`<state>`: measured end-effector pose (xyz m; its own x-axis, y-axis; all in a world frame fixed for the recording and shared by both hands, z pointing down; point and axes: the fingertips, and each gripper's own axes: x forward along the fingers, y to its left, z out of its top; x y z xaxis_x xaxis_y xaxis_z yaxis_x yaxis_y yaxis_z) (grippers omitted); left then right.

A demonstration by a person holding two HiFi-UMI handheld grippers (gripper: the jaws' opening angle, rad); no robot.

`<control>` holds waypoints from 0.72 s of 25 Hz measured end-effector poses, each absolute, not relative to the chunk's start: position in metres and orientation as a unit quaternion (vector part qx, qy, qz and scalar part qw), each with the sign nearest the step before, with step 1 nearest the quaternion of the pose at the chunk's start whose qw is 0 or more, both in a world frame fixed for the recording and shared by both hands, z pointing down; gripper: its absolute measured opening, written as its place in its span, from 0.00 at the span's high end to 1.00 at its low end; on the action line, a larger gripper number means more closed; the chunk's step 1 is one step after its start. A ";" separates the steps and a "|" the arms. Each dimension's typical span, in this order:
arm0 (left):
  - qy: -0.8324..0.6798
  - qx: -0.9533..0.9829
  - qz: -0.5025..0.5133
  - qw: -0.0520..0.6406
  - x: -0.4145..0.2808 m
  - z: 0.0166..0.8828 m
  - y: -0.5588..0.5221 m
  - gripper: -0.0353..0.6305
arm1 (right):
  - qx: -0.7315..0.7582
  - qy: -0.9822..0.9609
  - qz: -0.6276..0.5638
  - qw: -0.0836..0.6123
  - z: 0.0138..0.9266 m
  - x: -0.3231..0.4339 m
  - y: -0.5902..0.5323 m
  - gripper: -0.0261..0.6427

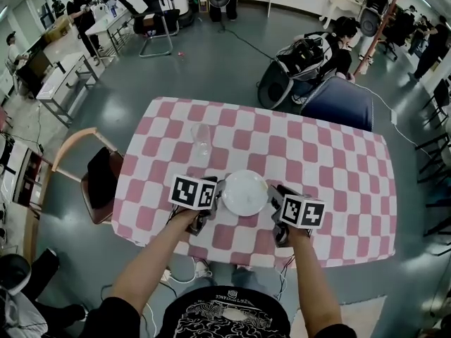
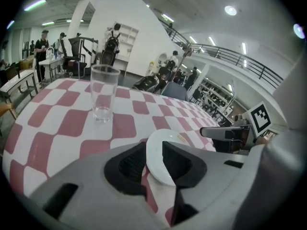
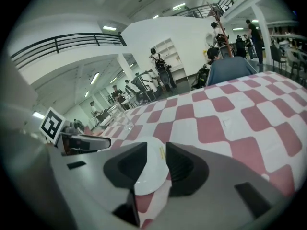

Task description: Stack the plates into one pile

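A white plate (image 1: 244, 192) lies on the pink-and-white checked table (image 1: 317, 167) near its front edge; I cannot tell whether others lie under it. My left gripper (image 1: 217, 201) is at the plate's left rim and my right gripper (image 1: 273, 201) at its right rim. In the left gripper view the plate (image 2: 165, 150) shows in the gap of my left gripper (image 2: 154, 157), whose jaws stand apart and do not press on it. In the right gripper view the plate (image 3: 151, 169) likewise shows between the parted jaws of my right gripper (image 3: 160, 164).
An empty clear glass (image 1: 201, 141) stands upright behind the plate, left of centre. A wooden chair (image 1: 99, 178) stands at the table's left side and a blue chair (image 1: 338, 103) at its far side. People and desks are further off.
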<state>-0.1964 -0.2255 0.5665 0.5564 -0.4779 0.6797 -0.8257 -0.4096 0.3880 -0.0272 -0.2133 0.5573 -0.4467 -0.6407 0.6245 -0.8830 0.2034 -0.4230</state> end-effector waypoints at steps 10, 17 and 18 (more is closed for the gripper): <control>-0.419 0.857 0.190 0.233 -0.197 0.467 -0.240 0.82 | 0.517 -0.799 0.285 0.113 0.466 -0.028 -0.224 0.85; -0.444 0.871 0.155 0.142 -0.203 0.406 -0.241 0.87 | 0.527 -0.815 0.228 0.081 0.410 -0.026 -0.221 0.89; -0.448 0.871 0.149 0.132 -0.203 0.399 -0.241 0.87 | 0.530 -0.816 0.218 0.078 0.402 -0.025 -0.220 0.89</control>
